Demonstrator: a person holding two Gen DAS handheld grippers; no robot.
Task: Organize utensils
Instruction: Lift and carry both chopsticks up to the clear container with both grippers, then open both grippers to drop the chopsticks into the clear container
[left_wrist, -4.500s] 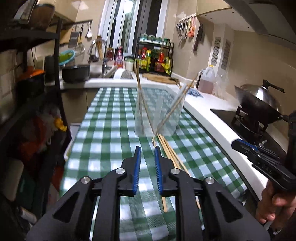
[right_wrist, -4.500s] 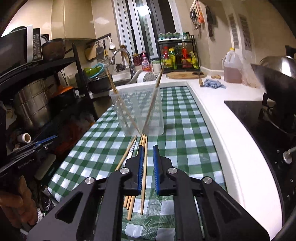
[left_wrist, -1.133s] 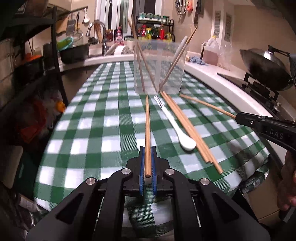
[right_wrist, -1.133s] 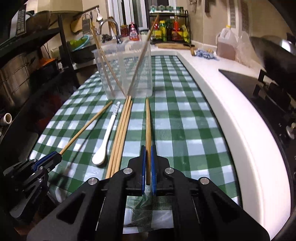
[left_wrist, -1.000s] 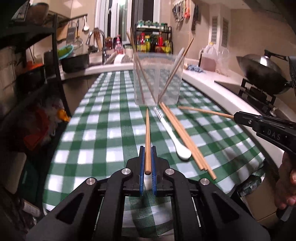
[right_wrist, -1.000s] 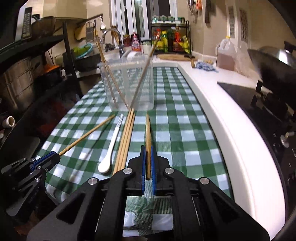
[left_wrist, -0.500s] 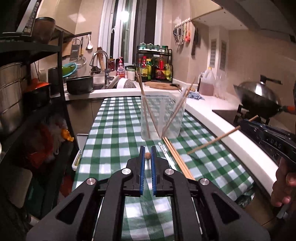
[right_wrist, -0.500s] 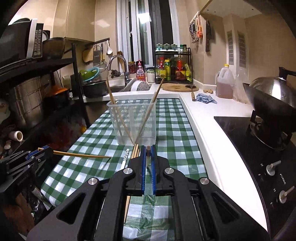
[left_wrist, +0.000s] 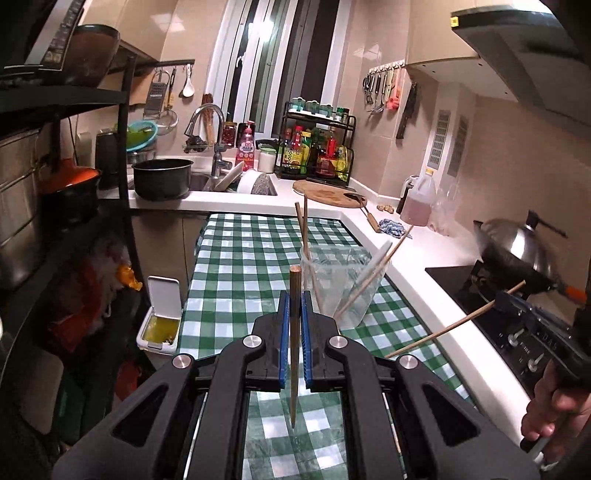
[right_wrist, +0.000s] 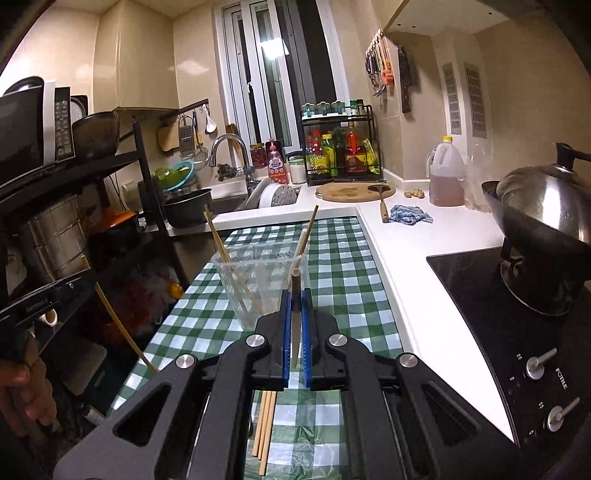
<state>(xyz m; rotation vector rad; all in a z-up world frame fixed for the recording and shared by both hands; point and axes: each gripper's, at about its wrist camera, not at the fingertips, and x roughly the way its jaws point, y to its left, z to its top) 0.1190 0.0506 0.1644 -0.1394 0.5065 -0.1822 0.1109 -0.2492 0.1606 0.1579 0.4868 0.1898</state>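
Each hand-held gripper, the left (left_wrist: 294, 332) and the right (right_wrist: 295, 328), is matte black plastic with angular, cut-out linkage arms, round silver screws at the pivots, and ribbed blue pads (left_wrist: 283, 339) lining the fingers. White lettering marks the bodies. Bare skin shows on the person's right hand (left_wrist: 550, 410).

Your left gripper (left_wrist: 294, 325) is raised above the counter, its blue-padded jaws pinched on a chopstick (left_wrist: 294, 343). Your right gripper (right_wrist: 294, 325) is raised likewise, pinching another chopstick (right_wrist: 295, 317). Your right hand (left_wrist: 550, 410) grips its handle.
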